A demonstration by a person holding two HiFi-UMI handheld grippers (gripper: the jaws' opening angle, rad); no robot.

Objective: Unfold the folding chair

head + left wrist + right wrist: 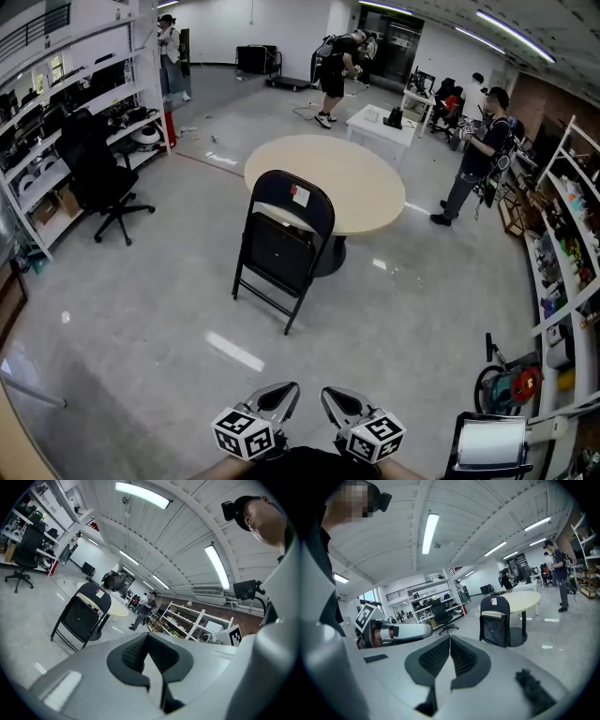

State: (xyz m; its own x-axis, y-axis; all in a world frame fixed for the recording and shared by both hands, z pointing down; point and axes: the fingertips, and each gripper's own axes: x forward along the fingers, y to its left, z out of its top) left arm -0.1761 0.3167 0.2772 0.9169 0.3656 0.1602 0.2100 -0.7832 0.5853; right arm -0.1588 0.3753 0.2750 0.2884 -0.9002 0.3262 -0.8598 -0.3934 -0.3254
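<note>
- Two claws sit low in the head view, the left claw point(286, 392) and the right claw point(336, 398), side by side. Each is pressed together with nothing between its jaws, as both gripper views confirm.
- The folding chair point(286, 239) stands on the floor point(150, 319) well ahead of you, just in front of the round table point(366, 183), with its back turned your way.
- You are not yet within reach, so the step in hand looks like the approach. Come up to the chair squarely and spread both claws before you arrive.
- One claw on the top of the backrest and one on the seat edge should let you steady the frame while the seat swings down. Leave room so the legs don't catch the table's foot.
- The seat side faces away from you, so you cannot see how far the chair is folded.
- Whether the chair touches the table is unclear, and your hands are cut off at the bottom edge.
- The white label point(301, 196) on the backrest is too small to read.
</note>
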